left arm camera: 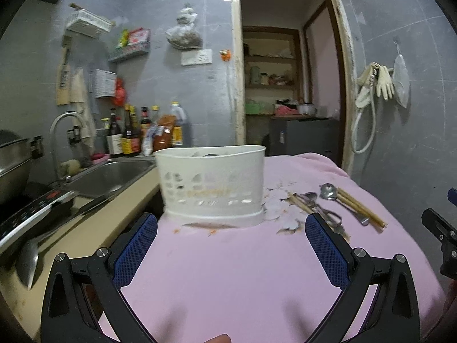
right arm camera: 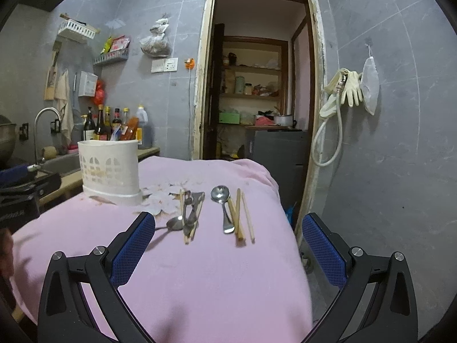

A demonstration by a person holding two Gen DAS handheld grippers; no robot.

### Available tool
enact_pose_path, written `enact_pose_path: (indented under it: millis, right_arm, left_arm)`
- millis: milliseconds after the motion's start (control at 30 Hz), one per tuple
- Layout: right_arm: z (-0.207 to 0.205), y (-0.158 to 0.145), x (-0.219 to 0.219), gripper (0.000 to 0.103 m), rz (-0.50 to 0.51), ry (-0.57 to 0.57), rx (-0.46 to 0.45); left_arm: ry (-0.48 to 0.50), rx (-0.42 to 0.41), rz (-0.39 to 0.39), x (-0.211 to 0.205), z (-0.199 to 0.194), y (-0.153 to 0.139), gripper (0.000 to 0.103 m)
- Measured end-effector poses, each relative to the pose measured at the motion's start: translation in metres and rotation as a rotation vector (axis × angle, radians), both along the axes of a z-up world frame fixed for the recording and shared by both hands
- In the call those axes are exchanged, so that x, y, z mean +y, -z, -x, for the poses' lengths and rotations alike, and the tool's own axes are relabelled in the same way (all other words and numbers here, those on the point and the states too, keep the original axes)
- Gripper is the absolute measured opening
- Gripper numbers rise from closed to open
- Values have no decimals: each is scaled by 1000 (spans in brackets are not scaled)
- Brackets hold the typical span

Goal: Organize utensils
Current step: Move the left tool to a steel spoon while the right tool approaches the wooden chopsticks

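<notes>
Surveying before the first pick: we hold both claws spread wide and empty, back from the near edge of the surface, so each camera takes in the whole layout. The left claw (left arm camera: 231, 253) faces the white holder (left arm camera: 212, 184), which stands upright near the far-left corner of the pink cloth (left arm camera: 228, 271), beside the sink (left arm camera: 111, 174); placed there, it leaves the right half free for loose items. The right claw (right arm camera: 228, 247) faces those items, lying flat toward the far-right edge in 2 groups. The left group, a small spoon (right arm camera: 174, 224) with dark metal pieces (right arm camera: 192, 210) over a chopstick, looks tangled. The right group, a large spoon (right arm camera: 221, 200) and chopsticks (right arm camera: 238, 214) side by side, looks easier. We judge the sorting barely begun, though something already sits inside the holder.
</notes>
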State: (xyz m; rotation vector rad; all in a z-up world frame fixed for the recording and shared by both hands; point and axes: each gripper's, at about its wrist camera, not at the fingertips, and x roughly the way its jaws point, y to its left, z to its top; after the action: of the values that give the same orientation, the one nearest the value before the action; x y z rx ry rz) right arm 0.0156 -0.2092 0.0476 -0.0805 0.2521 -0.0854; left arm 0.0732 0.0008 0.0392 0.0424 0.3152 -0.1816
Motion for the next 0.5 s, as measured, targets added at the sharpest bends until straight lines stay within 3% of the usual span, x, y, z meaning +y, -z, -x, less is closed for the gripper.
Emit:
enact_pose_path:
  millis: [233, 500]
  right_arm:
    - [-37, -23, -21, 100, 34, -70, 45]
    - [-91, -21, -47, 74, 0, -136, 179]
  left_arm:
    - [147, 151, 60, -12, -51, -14, 102]
    - [247, 233, 32, -38, -86, -17, 101]
